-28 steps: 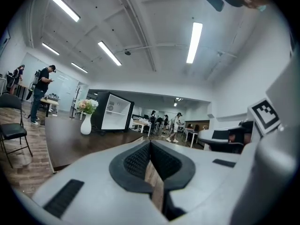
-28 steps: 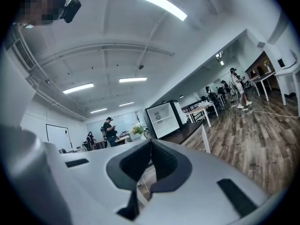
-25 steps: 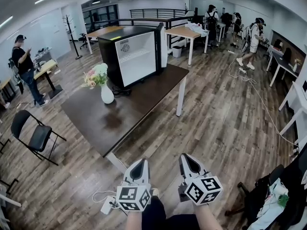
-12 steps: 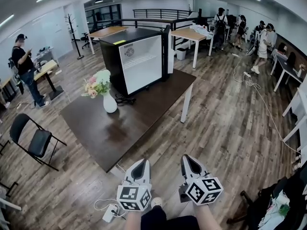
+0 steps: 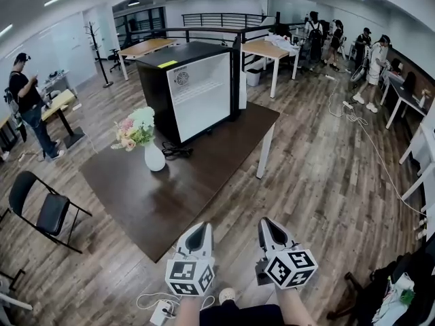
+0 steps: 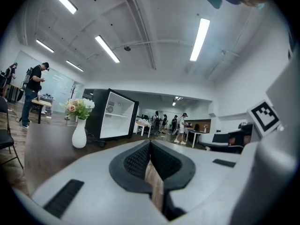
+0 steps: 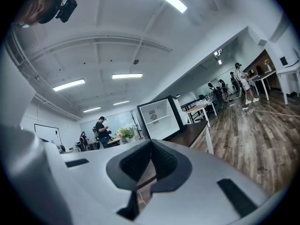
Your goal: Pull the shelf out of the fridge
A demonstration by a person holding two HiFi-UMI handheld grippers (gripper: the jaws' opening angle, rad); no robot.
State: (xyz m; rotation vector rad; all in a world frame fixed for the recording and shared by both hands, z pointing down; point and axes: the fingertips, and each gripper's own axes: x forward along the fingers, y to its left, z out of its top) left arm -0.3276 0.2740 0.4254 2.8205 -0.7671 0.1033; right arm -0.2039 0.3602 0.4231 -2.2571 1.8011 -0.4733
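Observation:
A small black fridge (image 5: 191, 85) stands at the far end of a dark table (image 5: 177, 175), its door swung open to the right. Inside the white cavity a thin shelf (image 5: 198, 94) lies level about halfway up. The fridge (image 6: 111, 115) also shows small in the left gripper view, and the fridge (image 7: 160, 117) appears far off in the right gripper view. My left gripper (image 5: 196, 238) and right gripper (image 5: 270, 233) are held low near the table's near corner, well short of the fridge. Both are shut with nothing between the jaws.
A white vase of flowers (image 5: 145, 138) stands on the table left of the fridge, a black cable (image 5: 178, 152) beside it. A folding chair (image 5: 39, 209) sits at left. A power strip (image 5: 160, 311) lies on the floor by my feet. People stand at far desks.
The view has drawn closer to the table, so the fridge and table sit larger and nearer. Both grippers stay shut and low in the same place in the view.

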